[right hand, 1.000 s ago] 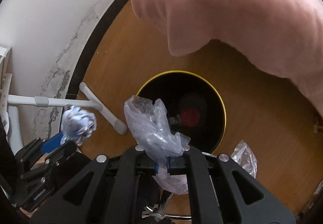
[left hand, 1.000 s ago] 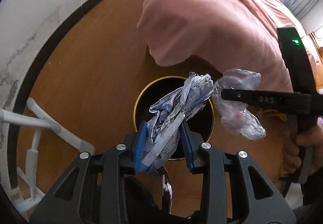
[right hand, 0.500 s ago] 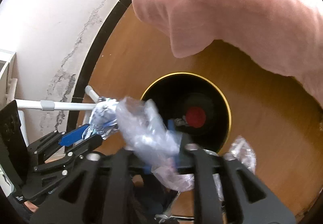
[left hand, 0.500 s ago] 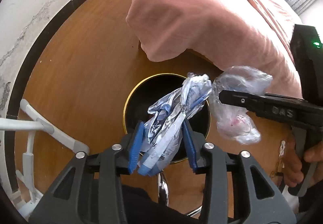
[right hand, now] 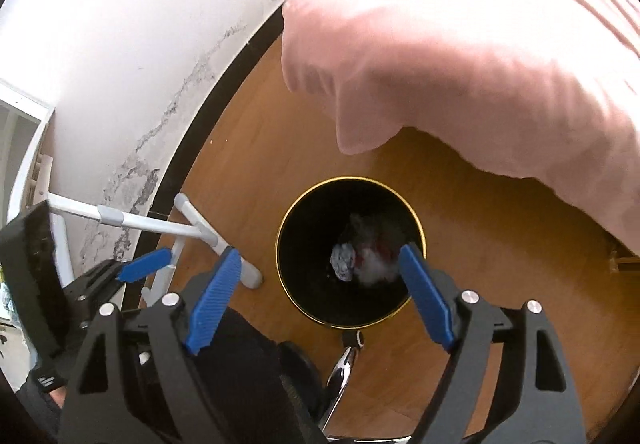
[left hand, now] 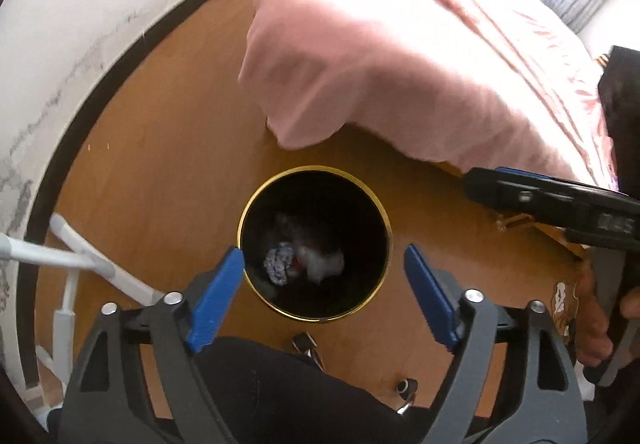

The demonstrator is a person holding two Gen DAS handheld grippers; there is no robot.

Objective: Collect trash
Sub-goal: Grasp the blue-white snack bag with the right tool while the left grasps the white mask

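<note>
A round black bin with a gold rim (left hand: 256, 203) (right hand: 292, 211) stands on the wooden floor below both grippers. Inside it lie a crumpled blue-and-white wrapper (left hand: 279, 263) (right hand: 343, 260) and a clear plastic bag (left hand: 325, 264) (right hand: 376, 268). My left gripper (left hand: 325, 290) hangs over the bin, its jaws opening wide with nothing between them. My right gripper (right hand: 321, 290) is also above the bin, jaws opening and empty. In the left wrist view the right gripper (left hand: 532, 197) reaches in from the right, a hand (left hand: 596, 340) on its grip. The left gripper (right hand: 120, 276) shows at the lower left of the right wrist view.
A pink bedcover (left hand: 400, 55) (right hand: 480, 43) hangs over the floor just beyond the bin. A white rack's legs (left hand: 80, 260) (right hand: 196, 228) stand at the left by the white wall and black skirting. Small metal objects (left hand: 406, 388) lie on the floor near a dark-clothed leg (left hand: 280, 396).
Both grippers opened and let go: the wrapper and the plastic bag dropped into the bin. Both hands rose, so the bin looks smaller and farther below.
</note>
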